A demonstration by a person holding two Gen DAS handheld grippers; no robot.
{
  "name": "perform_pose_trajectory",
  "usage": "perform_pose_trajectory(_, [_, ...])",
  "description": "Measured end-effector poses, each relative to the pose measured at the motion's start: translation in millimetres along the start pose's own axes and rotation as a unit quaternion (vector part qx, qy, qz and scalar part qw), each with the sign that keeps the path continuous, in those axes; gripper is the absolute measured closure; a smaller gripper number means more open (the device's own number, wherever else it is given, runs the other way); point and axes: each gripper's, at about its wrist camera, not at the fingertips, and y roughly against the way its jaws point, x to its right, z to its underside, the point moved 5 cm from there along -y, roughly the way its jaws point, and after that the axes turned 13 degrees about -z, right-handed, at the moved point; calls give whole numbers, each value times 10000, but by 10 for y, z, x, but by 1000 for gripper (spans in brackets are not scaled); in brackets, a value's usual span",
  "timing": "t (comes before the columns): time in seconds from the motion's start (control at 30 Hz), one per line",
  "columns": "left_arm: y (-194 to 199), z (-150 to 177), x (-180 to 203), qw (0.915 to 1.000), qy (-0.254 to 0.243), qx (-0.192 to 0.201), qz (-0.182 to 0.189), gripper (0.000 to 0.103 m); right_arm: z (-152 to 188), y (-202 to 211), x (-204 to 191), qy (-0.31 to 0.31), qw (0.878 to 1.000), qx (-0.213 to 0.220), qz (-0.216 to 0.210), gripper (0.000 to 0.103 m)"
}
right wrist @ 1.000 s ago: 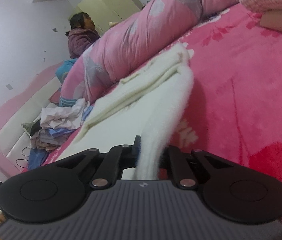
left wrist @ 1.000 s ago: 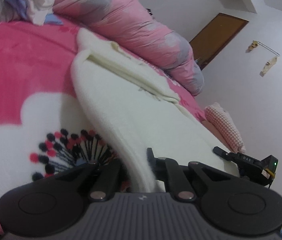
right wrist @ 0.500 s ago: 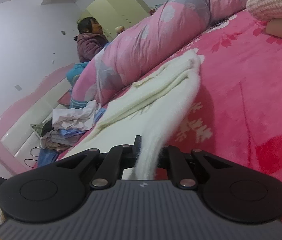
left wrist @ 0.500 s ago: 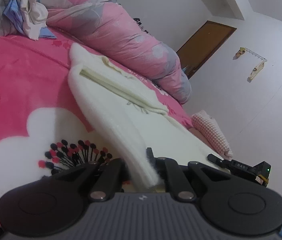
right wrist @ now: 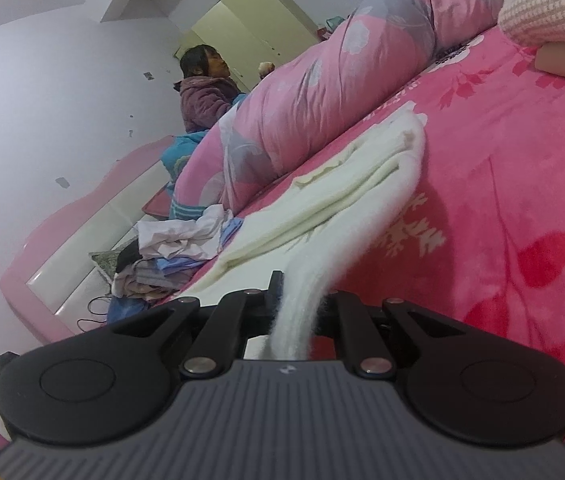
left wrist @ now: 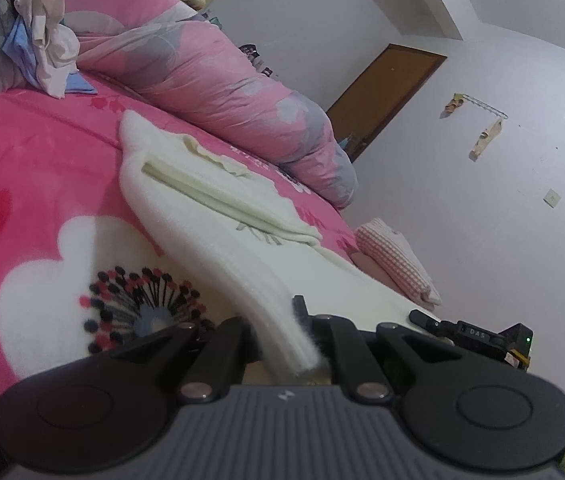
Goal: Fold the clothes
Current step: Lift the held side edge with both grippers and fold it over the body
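Observation:
A fluffy white garment lies stretched across the pink flowered bedspread, with a folded cream strip along its top. My left gripper is shut on the garment's near left corner and holds it lifted off the bed. In the right wrist view the same garment runs away from me. My right gripper is shut on its near right corner, also raised. The other gripper shows at the right edge of the left wrist view.
A rolled pink and grey quilt lies along the far side of the bed. A heap of unfolded clothes sits at the head end. A folded pink checked item lies at the foot end. A person sits behind the quilt.
Both grippers have pulled back and lifted with the garment's near edge. The garment is drawn out longer and sits further from both cameras.

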Motion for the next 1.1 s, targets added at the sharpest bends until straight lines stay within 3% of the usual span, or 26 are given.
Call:
perform_pose_trajectory(0.6, [619, 273, 165, 9997, -110, -104, 211, 98, 278, 484, -512, 76, 9994, -205, -261, 98])
perform_pose_trajectory(0.87, [473, 295, 157, 9990, -60, -291, 320, 98, 384, 463, -388, -286, 9990, -218, -276, 98])
perform_pose_trajectory(1.1, [400, 195, 126, 9990, 11, -213, 382, 97, 336, 453, -368, -367, 9987, -115, -322, 98])
